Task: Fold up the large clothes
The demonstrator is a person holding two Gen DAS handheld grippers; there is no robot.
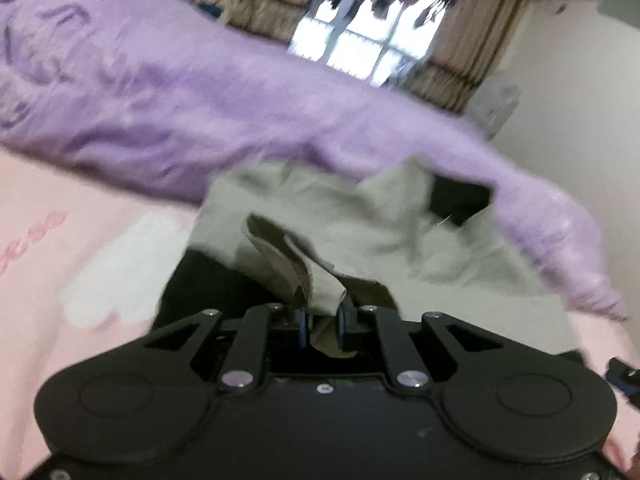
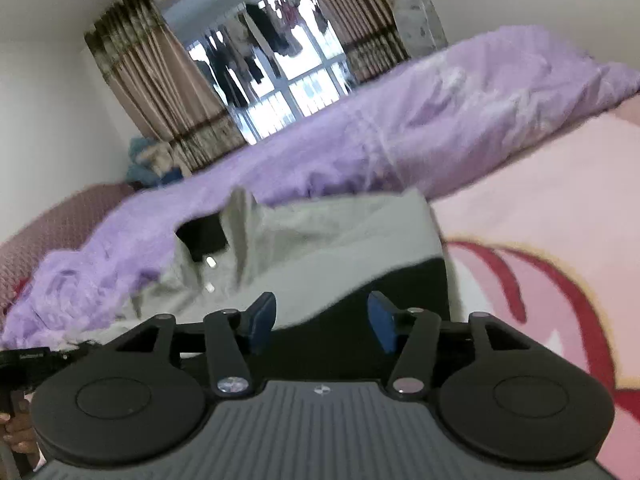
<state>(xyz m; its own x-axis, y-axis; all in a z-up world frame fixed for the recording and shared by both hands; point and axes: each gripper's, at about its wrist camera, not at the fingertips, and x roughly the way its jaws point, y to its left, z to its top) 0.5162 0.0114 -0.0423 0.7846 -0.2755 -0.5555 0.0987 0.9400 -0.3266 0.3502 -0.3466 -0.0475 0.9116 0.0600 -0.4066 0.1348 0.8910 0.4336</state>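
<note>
Left wrist view is showing the grey-green garment (image 1: 332, 216) lying soft and limp on the pink bed (image 1: 80, 240); the left claw (image 1: 322, 326) is clamping its hem, the right claw (image 2: 322, 320) is standing apart, empty.

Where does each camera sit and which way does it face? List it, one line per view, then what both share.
Left wrist: on the left gripper, looking forward and down along fingers clamped on a fold of the grey-green and black garment; no hand surely visible.
Right wrist: on the right gripper, jaws open above the garment; fingertips of a hand show bottom left.
Shared: garment, crumpled lilac fluffy blanket, pink printed bedsheet, curtained window.
</note>
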